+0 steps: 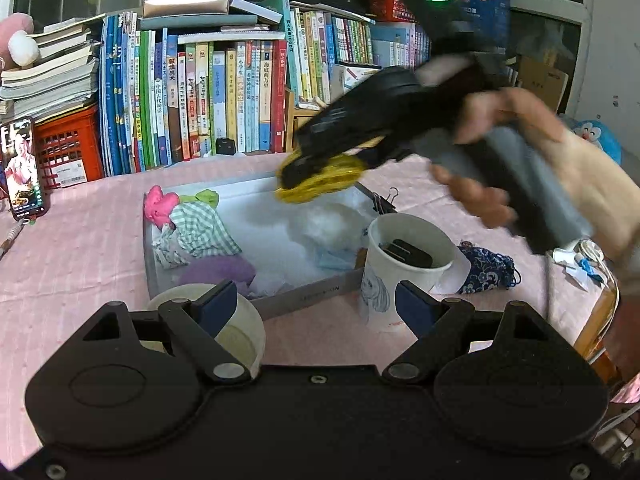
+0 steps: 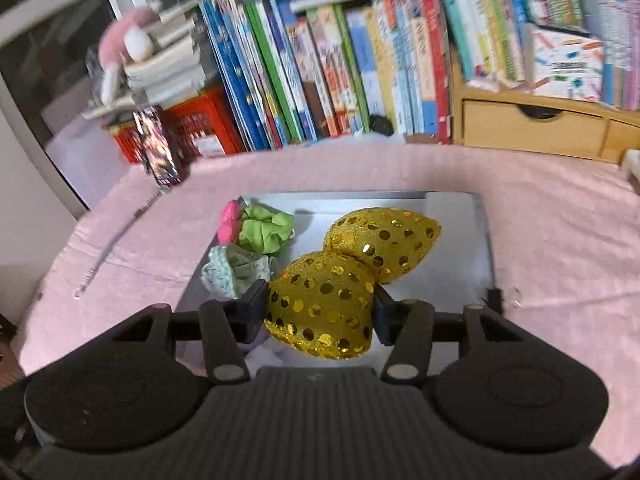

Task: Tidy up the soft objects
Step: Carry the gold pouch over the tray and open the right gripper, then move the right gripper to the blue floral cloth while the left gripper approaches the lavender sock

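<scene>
Yellow sequinned fabric, a puffy bow [image 2: 340, 280], sits pinched between the jaws of the right gripper [image 2: 320, 312]: one lobe is squeezed by the pads, the other juts forward past the fingertips, above the grey tray [image 2: 460, 208]. Ahead and left of those jaws, inside the tray, lie a green scrunchie [image 2: 264, 228], a pink soft piece [image 2: 229, 224] and a pale green checked cloth [image 2: 236, 272]. The tray rests on the pink-covered worktop [image 2: 560, 240], with a row of books [image 2: 340, 64] behind it. The left gripper [image 1: 316, 304] has its jaws spread wide with nothing between them; a white paper cup [image 1: 408, 260] stands just ahead of its right finger, a roll of tape [image 1: 236, 332] by its left finger
</scene>
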A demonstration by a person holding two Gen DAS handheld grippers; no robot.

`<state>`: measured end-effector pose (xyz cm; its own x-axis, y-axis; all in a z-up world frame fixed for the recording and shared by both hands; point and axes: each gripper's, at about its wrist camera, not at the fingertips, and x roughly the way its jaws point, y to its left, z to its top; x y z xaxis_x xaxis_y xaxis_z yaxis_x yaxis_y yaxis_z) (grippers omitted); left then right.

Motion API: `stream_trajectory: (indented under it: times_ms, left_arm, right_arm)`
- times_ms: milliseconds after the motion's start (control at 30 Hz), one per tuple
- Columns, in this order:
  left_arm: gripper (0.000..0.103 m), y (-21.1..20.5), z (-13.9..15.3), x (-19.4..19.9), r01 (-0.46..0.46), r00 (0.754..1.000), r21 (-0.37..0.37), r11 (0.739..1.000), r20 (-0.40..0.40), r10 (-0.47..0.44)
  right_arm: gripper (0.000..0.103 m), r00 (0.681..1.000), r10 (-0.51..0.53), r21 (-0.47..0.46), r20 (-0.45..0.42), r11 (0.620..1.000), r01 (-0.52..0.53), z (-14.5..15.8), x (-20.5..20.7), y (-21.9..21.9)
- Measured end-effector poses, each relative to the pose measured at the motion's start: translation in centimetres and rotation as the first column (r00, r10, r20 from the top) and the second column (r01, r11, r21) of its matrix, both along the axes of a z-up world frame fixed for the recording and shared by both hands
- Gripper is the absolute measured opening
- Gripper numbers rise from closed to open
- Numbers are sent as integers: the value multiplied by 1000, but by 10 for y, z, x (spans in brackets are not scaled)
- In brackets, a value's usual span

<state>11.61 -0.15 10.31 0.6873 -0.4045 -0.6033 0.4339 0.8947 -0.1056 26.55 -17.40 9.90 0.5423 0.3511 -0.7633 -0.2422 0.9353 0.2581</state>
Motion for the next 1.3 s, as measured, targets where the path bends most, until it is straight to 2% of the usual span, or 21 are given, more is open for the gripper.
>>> stream_trajectory:
  times_ms: [200, 300, 400, 500, 567, 700, 900, 1100, 1233, 1300]
  left_arm:
    - [85, 0, -6, 1, 10, 1000, -6, 1000, -9, -10]
    - [85, -1, -8, 0, 12, 1000, -8, 1000, -10, -12]
    - [85, -1, -9, -1, 12, 1000, -14, 1000, -10, -12]
    - [85, -2, -7, -4, 12, 1000, -23, 1000, -5, -12]
    - [85, -4, -5, -8, 16, 1000, -25, 1000, 7, -16]
    - [77, -13, 2, -17, 39, 999, -34, 999, 31, -38]
    - [67, -36, 13, -38, 101, 991, -39, 994, 88, -97]
    - [61, -72, 9, -63, 164, 979, -9, 986, 128, -162]
    - [58, -99, -6, -78, 181, 975, -7, 984, 129, -178]
    - [52, -115, -15, -83, 175, 976, 0, 985, 128, -174]
  right_arm:
    - [66, 996, 6, -54, -85, 998, -11, -28, 26, 19]
    - [77, 995, 1, -55, -100, 998, -7, -34, 27, 20]
    - [89, 996, 20, -24, -89, 999, -22, -29, 21, 17]
    - [93, 998, 14, 3, -54, 1000, -14, -15, 9, 8]
    - [93, 1000, 16, 33, -16, 999, -16, -4, -5, -3]
    - [96, 998, 9, 70, 63, 997, -14, 15, -42, -32]
    - [97, 987, -50, 78, 156, 996, 38, 28, -97, -84]
    - [97, 971, -143, 64, 193, 989, 133, 18, -134, -127]
    - [97, 962, -201, 61, 185, 979, 193, 2, -149, -150]
    - [97, 960, -223, 66, 169, 974, 215, -7, -154, -161]
